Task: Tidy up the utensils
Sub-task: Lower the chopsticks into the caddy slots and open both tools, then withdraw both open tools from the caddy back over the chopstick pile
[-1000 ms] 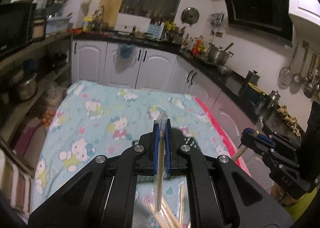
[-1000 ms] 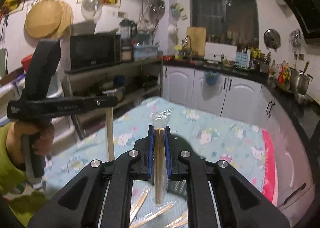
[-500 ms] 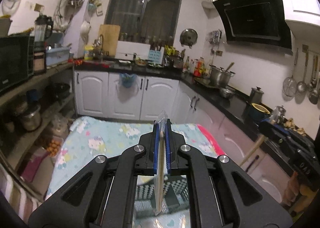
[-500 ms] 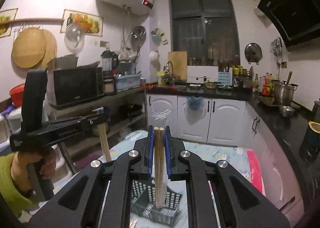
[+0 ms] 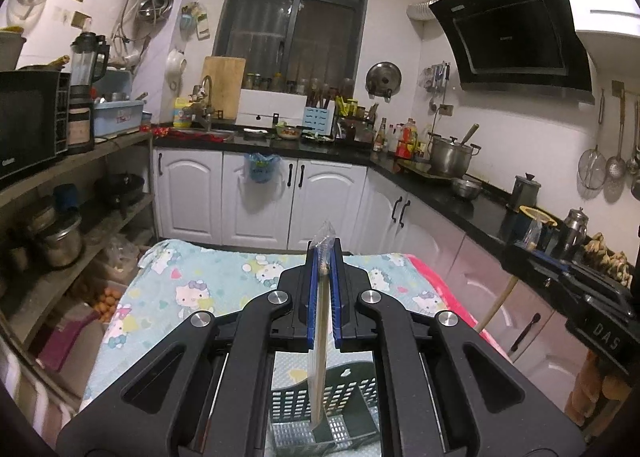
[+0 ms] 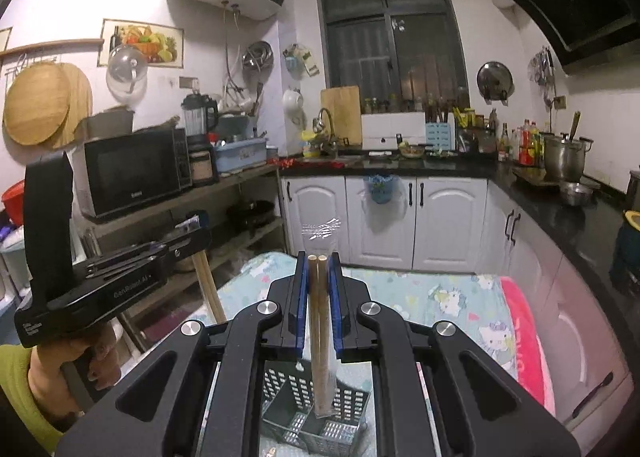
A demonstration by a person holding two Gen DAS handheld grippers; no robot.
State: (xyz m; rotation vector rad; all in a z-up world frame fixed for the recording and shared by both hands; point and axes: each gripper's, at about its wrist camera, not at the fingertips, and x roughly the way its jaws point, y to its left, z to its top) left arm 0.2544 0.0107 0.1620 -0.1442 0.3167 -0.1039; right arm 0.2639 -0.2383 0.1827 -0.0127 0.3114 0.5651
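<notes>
hanging upright, long axis 12 to 6, wrapped chopsticks point(image 5: 321, 341) sit clamped in the closed left gripper point(image 5: 324, 297) above a dark slotted basket point(image 5: 344, 397) on the table point(image 5: 200, 289); likewise, the closed right gripper point(image 6: 319, 297) pinches a wrapped chopstick pair point(image 6: 320, 337) over the basket.

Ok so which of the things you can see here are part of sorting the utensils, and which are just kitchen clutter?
Part of the job:
- wrapped chopsticks in the left gripper
- wrapped chopsticks pair in the right gripper
- dark perforated utensil basket on the table below

Just lying about:
- microwave
- blender
- steel pot
- cutting board
</notes>
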